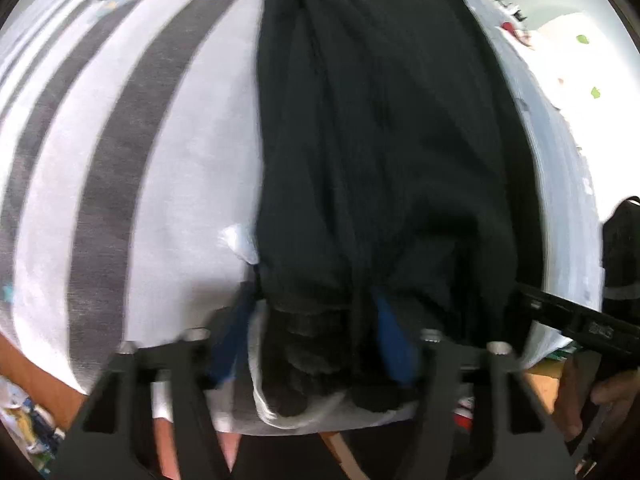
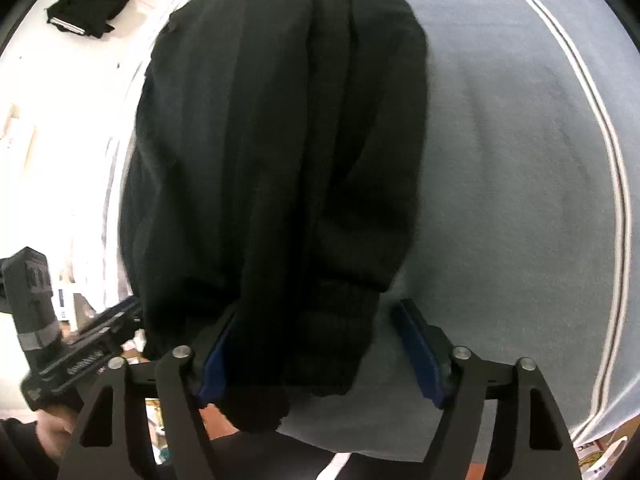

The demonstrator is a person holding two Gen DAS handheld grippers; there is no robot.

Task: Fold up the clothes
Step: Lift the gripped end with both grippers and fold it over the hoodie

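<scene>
One black garment fills the middle of both views, hanging or lying in long vertical folds from the top of the frame down to the claws; in the right wrist view the same garment ends in a ribbed cuff at the lower centre. In the left wrist view, the left claw is clenched on the garment's ribbed end, with its blue pads pressed against the dark cloth on either side. A white cord or hem loops under that bunched end. In the right wrist view, the right claw stands released: the left pad touches the cloth, while the right pad sits apart from the cuff with grey fabric showing in the gap. Left of the garment in the left view lies a white cloth with grey stripes; right of it in the right view lies a light grey cloth with a thin striped edge. Each view catches the other claw at its lower side edge, with a hand on the handle. A small dark bundle lies on a white surface at the upper left of the right view. Brown bench shows at the lower left.
</scene>
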